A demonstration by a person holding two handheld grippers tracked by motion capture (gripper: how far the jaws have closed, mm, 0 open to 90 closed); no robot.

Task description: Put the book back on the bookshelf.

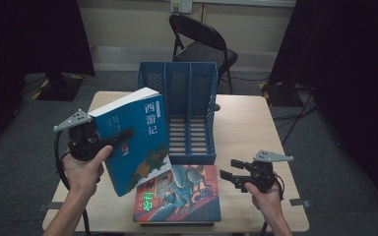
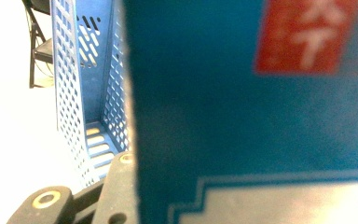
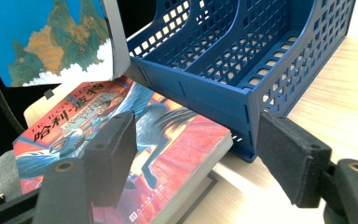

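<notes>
Blue book (image 1: 133,137) hangs tilted in my left claw (image 1: 109,141), jaws clamped on its cover, its long axis leaning up and away, lifted clear of the table (image 1: 246,123). Just beyond it, to the right, stands the blue file rack (image 1: 189,105) with three slots; my left hand is nearer its left slot. My right claw (image 1: 228,168) gapes wide, holding nothing, beside the red book (image 1: 187,194) lying flat. Two books, one rack, one chair (image 1: 202,42).

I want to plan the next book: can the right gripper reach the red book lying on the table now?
Probably yes: the right gripper is open beside the red book, whose right half lies bare; the blue book, held by the left gripper, overlaps its far-left corner.
</notes>
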